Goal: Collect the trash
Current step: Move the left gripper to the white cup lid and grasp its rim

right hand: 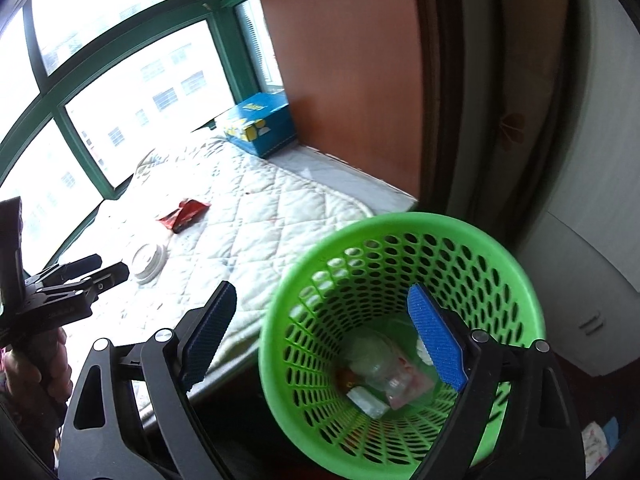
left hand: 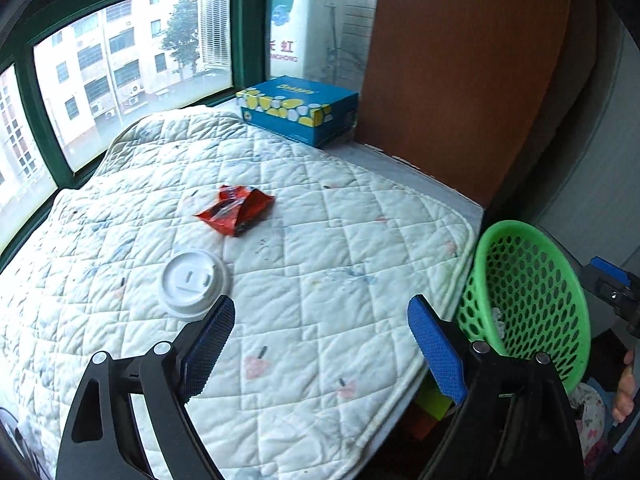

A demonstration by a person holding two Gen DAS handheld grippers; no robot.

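Left wrist view first: the left gripper (left hand: 320,320) hangs over a white quilted mattress pad (left hand: 320,240) spread on a window ledge, its blue-padded jaws spread wide with nothing between them. Just beyond its left finger lies a round white plastic cup lid (left hand: 194,282), flat on the pad. Farther in, near the middle of the pad, sits a crumpled red foil snack wrapper (left hand: 236,210). A blue cardboard tissue box with yellow and white shapes (left hand: 298,108) stands at the far corner against a brown wooden panel (left hand: 460,80). Off the pad's right edge a green perforated plastic wastebasket (left hand: 528,292) is tilted toward the ledge, with part of the other gripper showing behind it.

Right wrist view: the right gripper (right hand: 322,332) is also wide open and grips nothing; its right finger reaches inside the basket's (right hand: 400,236) mouth while its left finger stays outside over the pad's (right hand: 260,208) edge. In the bottom of the basket lie several pieces already collected, among them something clear and crumpled and a white scrap; I cannot tell exactly what each is. The left gripper (right hand: 100,266) appears at the far left, near the lid (right hand: 148,260), with the wrapper (right hand: 184,214) beyond.

Judging from this, the job is partly done: some trash is binned, while the lid and wrapper are left to pick up, the lid being the closer one
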